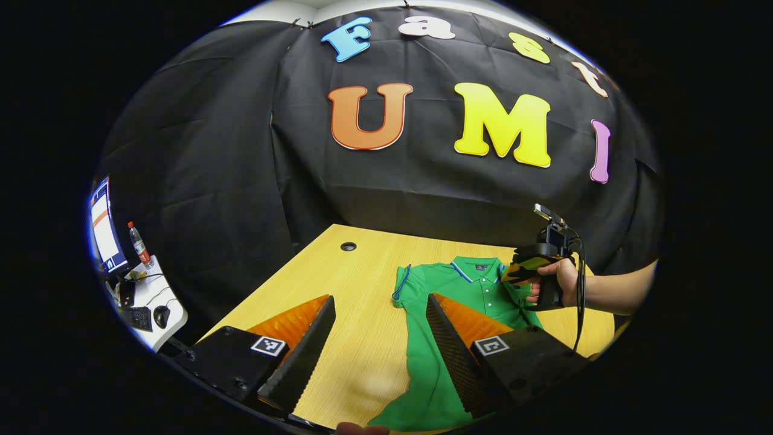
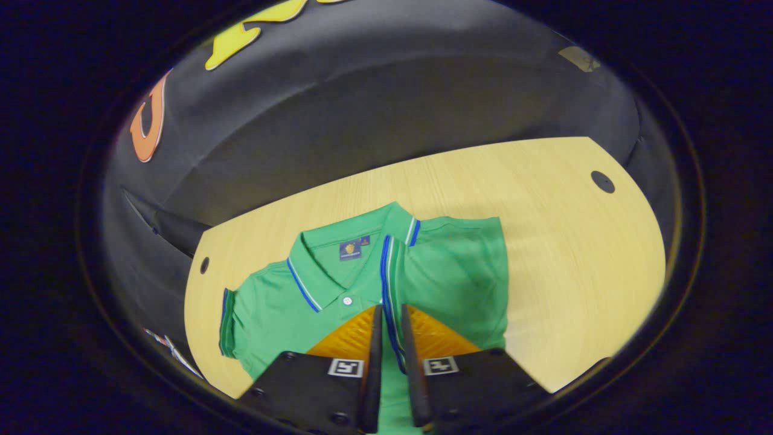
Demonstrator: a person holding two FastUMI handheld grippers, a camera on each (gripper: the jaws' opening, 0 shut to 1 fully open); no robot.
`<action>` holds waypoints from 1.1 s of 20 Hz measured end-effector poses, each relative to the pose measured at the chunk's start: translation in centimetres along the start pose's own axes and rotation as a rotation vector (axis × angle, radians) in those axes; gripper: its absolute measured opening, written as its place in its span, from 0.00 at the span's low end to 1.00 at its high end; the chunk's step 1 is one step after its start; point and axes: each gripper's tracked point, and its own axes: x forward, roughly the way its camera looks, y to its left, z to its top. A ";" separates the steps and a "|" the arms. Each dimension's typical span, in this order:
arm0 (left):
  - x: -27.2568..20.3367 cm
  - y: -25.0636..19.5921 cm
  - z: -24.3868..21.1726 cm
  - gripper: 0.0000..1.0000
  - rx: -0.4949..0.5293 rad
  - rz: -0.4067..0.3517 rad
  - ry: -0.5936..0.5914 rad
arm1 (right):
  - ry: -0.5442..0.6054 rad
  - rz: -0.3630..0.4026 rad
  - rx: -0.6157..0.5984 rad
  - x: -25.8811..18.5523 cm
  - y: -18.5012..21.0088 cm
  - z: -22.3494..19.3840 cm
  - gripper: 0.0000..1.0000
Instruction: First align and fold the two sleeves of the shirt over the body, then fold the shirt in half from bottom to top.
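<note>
The right sleeve's striped cuff [image 2: 389, 290] is clamped by the right gripper [image 2: 389, 338] over the green shirt [image 2: 459, 284]. The left gripper [image 1: 380, 338] is held spread apart above the shirt's lower left side.

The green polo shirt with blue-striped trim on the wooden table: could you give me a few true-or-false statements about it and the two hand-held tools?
1. The green polo shirt with blue-striped trim lies on the light wooden table. True.
2. The right tool is pinching a blue-striped sleeve edge folded over the shirt's body. True.
3. The left tool is shut on the collar. False: its fingers stand wide apart above the table.
4. Both sleeves are folded in. False: the other sleeve lies spread outward.
</note>
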 end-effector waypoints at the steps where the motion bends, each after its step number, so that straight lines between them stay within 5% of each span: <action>1: 0.1 0.0 0.0 1.00 -0.002 -0.008 0.002 | -0.010 0.009 -0.008 -0.3 0.1 0.2 0.24; 5: 0.7 -0.3 -0.3 0.97 -0.011 -0.043 0.025 | -0.076 0.033 -0.032 -3.3 1.0 1.5 0.83; 6: 1.2 -0.6 0.0 0.97 -0.011 -0.060 0.019 | -0.089 0.040 -0.053 -4.4 0.8 1.7 0.75; 9: 2.5 -1.2 0.2 0.97 -0.029 -0.101 0.006 | -0.127 0.051 -0.127 -9.7 -0.8 1.4 0.87; 11: 3.6 -1.7 0.3 0.97 -0.036 -0.132 0.008 | -0.160 0.076 -0.168 -13.1 -1.3 1.2 0.80; 14: 5.8 -2.5 0.2 0.97 -0.037 -0.200 0.032 | -0.216 0.100 -0.229 -17.9 -2.9 0.6 0.89; 18: 8.9 -2.9 1.2 0.98 -0.016 -0.245 0.046 | -0.332 -0.004 -0.371 -23.5 -7.0 0.7 0.88; 22: 13.6 -3.7 0.5 0.98 0.041 -0.274 0.079 | -0.402 -0.028 -0.421 -28.1 -8.6 0.0 0.92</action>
